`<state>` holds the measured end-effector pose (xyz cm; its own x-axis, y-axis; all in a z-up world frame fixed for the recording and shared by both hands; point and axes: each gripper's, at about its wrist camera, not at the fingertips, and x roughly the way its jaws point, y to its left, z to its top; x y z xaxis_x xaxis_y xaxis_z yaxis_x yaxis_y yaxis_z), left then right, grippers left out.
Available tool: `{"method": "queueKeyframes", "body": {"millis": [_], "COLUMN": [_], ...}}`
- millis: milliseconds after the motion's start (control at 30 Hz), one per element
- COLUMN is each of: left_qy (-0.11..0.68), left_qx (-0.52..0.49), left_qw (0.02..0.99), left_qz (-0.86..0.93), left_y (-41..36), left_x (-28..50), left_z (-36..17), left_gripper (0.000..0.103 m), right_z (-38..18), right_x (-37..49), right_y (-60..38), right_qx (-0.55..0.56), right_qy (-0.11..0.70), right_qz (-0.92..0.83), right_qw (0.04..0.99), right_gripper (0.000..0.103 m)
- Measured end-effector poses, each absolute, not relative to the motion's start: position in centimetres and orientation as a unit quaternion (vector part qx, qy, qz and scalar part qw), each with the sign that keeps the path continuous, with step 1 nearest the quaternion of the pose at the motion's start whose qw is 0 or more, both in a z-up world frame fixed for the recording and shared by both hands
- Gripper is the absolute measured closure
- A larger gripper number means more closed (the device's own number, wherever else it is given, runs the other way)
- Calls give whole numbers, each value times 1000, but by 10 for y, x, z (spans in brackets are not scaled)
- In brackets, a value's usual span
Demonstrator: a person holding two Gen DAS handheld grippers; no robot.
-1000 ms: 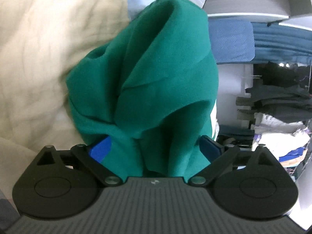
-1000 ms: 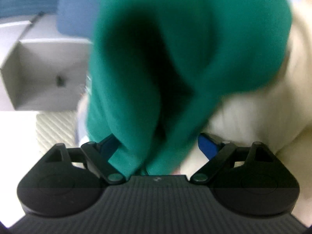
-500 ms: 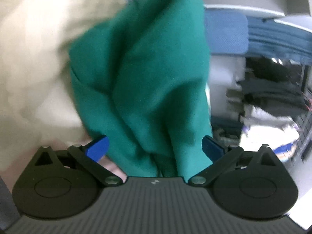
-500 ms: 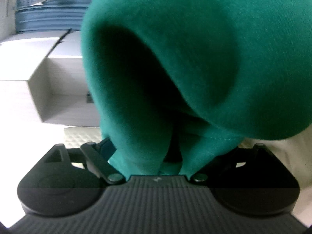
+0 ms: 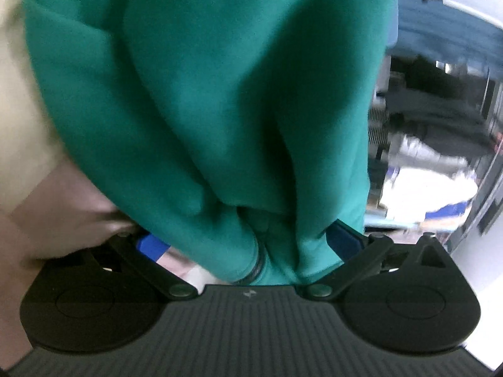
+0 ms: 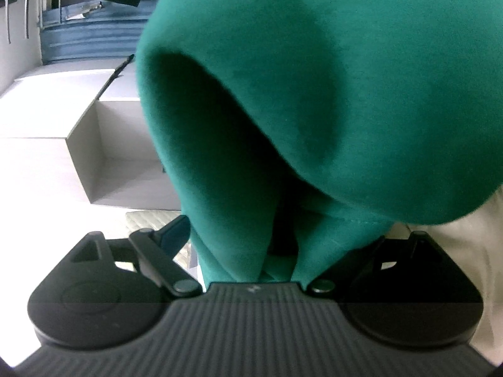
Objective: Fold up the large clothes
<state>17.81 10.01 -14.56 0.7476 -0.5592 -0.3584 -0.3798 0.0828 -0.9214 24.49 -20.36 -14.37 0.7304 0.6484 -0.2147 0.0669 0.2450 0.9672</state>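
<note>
A green garment (image 5: 204,94) fills most of the left wrist view, bunched and hanging close to the camera. My left gripper (image 5: 248,245) is shut on a fold of it; blue finger pads (image 5: 151,243) show at both sides of the cloth. In the right wrist view the same green garment (image 6: 345,94) drapes over the lens with a dark hollow fold. My right gripper (image 6: 276,251) is shut on its hem; only the left finger (image 6: 174,234) shows, the right one is hidden by cloth.
A cream quilted bedspread (image 5: 19,110) lies at left under the garment and shows at right in the right wrist view (image 6: 465,229). White open boxes (image 6: 103,144) stand at left. A blurred rack of dark clothes (image 5: 440,110) is at right.
Both grippers have lifted the garment nearer; it now fills each view and hides most of the bedspread. The left view tilted and blurred with motion.
</note>
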Motion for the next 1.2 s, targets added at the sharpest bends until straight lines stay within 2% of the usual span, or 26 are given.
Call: {"method": "queueKeyframes", "body": {"millis": [233, 600, 767, 900, 1000, 1067, 1100, 1167, 1200], "left_qy": [289, 244, 247, 250, 257, 265, 266, 263, 262], "left_qx": [-724, -710, -695, -678, -661, -648, -642, -629, -620], "left_qw": [625, 658, 670, 686, 700, 709, 714, 728, 736], "left_qz": [-22, 61, 85, 83, 80, 81, 79, 74, 72], "left_y": [122, 147, 158, 160, 161, 161, 161, 159, 159], "left_x": [157, 154, 165, 166, 157, 158, 157, 156, 155], "left_z": [-148, -137, -141, -138, -136, -132, -130, -124, -121], "left_gripper": [0, 1, 1, 2, 16, 29, 33, 47, 49], "right_z": [-150, -140, -139, -138, -138, -137, -135, -131, -128], "right_x": [244, 231, 233, 248, 263, 270, 274, 276, 276], "right_y": [-200, -206, -205, -193, -183, -180, -179, -178, -178], "right_qx": [584, 575, 577, 562, 545, 534, 526, 514, 506], "right_qy": [316, 306, 300, 301, 303, 305, 305, 301, 299], "right_qz": [181, 110, 94, 84, 99, 107, 113, 126, 131], "right_qw": [726, 751, 754, 766, 776, 782, 786, 794, 798], "right_gripper": [9, 10, 10, 1, 0, 0, 3, 18, 29]}}
